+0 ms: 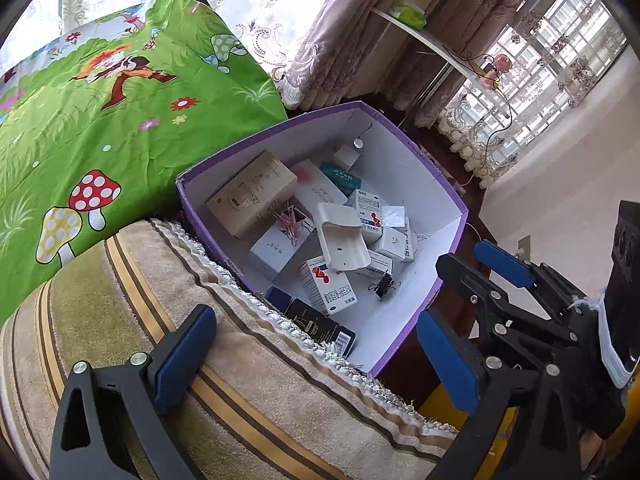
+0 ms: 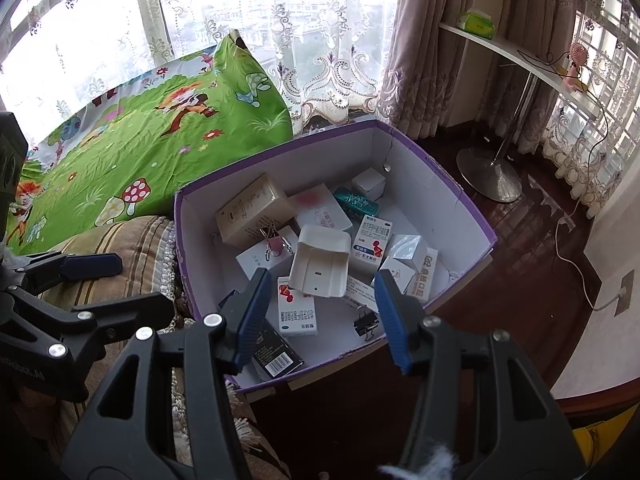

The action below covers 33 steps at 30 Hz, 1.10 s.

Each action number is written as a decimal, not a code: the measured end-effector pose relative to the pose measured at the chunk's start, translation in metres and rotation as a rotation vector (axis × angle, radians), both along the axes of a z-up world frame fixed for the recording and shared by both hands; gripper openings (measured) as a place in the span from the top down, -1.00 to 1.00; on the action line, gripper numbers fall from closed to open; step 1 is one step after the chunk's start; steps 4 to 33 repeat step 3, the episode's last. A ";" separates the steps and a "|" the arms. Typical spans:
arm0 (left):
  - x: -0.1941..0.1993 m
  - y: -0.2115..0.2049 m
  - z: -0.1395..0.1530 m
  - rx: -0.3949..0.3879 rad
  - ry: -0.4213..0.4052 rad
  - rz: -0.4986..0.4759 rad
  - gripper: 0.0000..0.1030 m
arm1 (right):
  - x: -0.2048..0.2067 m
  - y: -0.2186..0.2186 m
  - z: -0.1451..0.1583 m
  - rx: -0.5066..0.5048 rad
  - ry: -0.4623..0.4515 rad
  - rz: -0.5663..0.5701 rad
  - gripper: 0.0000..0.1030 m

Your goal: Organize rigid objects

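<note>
Several cartons in the purple box (image 2: 460, 216) lie half-buried, labels unreadable.

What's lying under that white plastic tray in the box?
The white plastic tray rests tilted on small cartons, including a red-and-white medicine box, inside the purple box. Whatever sits directly beneath it is covered.
</note>
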<state>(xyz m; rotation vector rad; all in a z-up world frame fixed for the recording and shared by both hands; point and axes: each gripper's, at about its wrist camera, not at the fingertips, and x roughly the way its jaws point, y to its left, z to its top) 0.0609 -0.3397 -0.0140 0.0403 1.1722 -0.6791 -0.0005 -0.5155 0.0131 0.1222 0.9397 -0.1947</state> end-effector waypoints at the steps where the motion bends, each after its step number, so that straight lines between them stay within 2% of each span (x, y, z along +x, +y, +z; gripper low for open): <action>1: -0.001 -0.001 0.000 0.009 -0.007 -0.004 -0.98 | 0.000 0.000 0.000 0.001 0.000 -0.002 -0.12; 33: -0.002 -0.003 0.000 0.015 -0.017 -0.014 -0.98 | -0.001 -0.001 -0.001 0.006 0.002 -0.006 -0.12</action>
